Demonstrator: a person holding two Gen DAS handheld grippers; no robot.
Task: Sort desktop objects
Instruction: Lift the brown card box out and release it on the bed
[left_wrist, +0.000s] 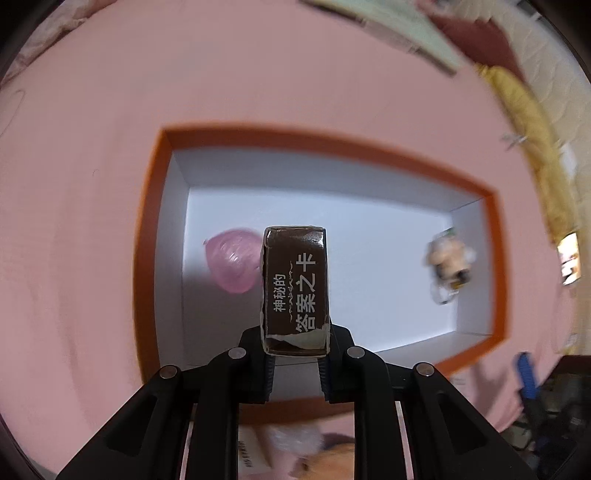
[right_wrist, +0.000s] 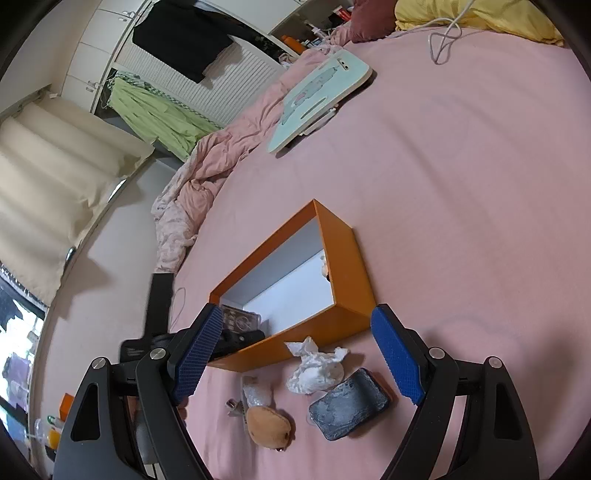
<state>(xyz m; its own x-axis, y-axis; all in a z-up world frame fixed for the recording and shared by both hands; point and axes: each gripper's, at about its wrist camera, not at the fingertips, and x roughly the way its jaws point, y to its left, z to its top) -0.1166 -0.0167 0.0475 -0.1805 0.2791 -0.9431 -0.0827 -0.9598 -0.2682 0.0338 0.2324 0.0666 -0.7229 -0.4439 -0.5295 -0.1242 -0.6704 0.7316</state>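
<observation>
Left jaws (left_wrist: 295, 350) grip card box (left_wrist: 295, 288) over orange box (left_wrist: 155, 192); right jaws (right_wrist: 306, 350) gape wide.

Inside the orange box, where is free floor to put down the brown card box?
The white floor of the orange box is bare in the middle, between the pink shell-shaped item on one side and the small figurine by the opposite wall. The left gripper holds the brown card box over that stretch.
</observation>
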